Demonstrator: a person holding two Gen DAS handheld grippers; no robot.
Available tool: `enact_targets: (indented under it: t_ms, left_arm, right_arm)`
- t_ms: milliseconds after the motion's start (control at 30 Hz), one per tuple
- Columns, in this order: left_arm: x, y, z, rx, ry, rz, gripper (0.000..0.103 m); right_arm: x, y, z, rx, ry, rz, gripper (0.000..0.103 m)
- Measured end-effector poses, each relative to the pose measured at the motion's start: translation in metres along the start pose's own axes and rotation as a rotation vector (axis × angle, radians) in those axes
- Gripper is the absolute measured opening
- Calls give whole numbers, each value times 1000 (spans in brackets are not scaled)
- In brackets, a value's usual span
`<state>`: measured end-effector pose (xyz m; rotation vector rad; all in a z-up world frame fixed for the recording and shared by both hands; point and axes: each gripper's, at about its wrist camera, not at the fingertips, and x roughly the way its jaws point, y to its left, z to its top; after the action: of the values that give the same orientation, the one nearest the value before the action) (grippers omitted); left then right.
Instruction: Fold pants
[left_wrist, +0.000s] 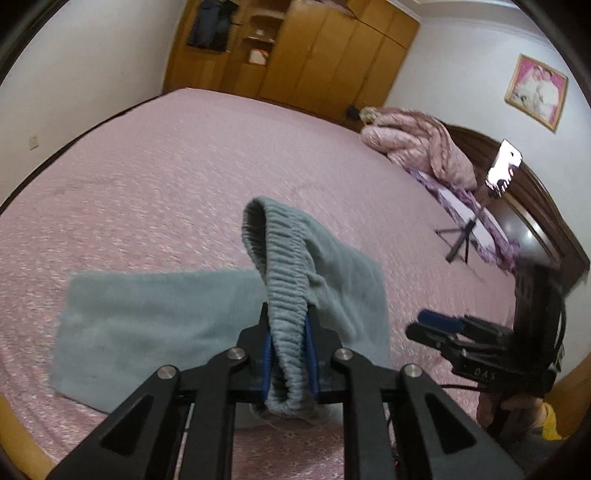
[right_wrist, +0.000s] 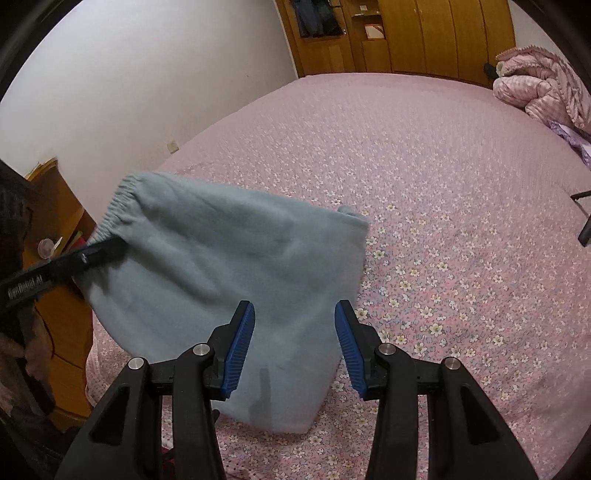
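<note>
— Starting at the left: why do we hold the pants (left_wrist: 207, 317) by the elastic waistband (left_wrist: 284, 295)?

— Because the band is the thickest, firmest edge. Our left hand-held gripper (left_wrist: 288, 354) is pinching it between the blue pads (left_wrist: 309, 354), so the gathered band stands up in a loop above the jaws while the rest of the grey-blue cloth trails down onto the pink bed (left_wrist: 155, 177). Lifting from there probably lets us carry the top over the legs for a fold.

— And the cloth itself, where does it lie?

— Partly raised at the waist, the remainder flat on the bedspread near the bed's front edge.

— Further right, what is our other hand doing?

— Our right hand-held gripper (right_wrist: 294, 350) hangs over the lower part of the pants with its jaws spread and nothing between them. We judge that it waits there to take the opposite edge, or to steady the cloth.

— Any risk?

— A one-sided lift may drag the fabric askew.
</note>
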<state>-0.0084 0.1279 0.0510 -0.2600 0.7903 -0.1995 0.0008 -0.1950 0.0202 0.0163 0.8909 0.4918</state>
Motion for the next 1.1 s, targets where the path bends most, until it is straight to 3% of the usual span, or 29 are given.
enact_targets:
  t_ms: [233,567,667,733,833,933,1000,1067,1100]
  left_arm:
    - [-32,51,3,-69,-39,106,15]
    - [-11,135,-16,-199,38,216,16]
    - [2,153,-20,-219,80,286,22]
    - [5,160,-22,-192,103,346,40]
    - [-4,164,-24,-166,87,415,47]
    - [-19,164,-26,-188,64,421,48]
    - [-33,157,-24,-200,39,387,47]
    - [-43,142,-24,-181,3,340,44]
    - [-44,135,-23,-174,-6,325,38]
  right_arm:
    - [9,7,0,-11,26,9,46]
    - [27,12,-5,-20,80,7,46]
    - [35,10,-5,-16,98,6,46]
    - [40,11,-6,-18,110,6,46]
    - [41,15,-8,-29,121,7,46]
    - [44,18,-5,-38,131,14,46]
    - [51,20,3,-49,137,26,46]
    - [57,22,13,-56,132,42,46]
    - [57,25,18,-59,128,49,46]
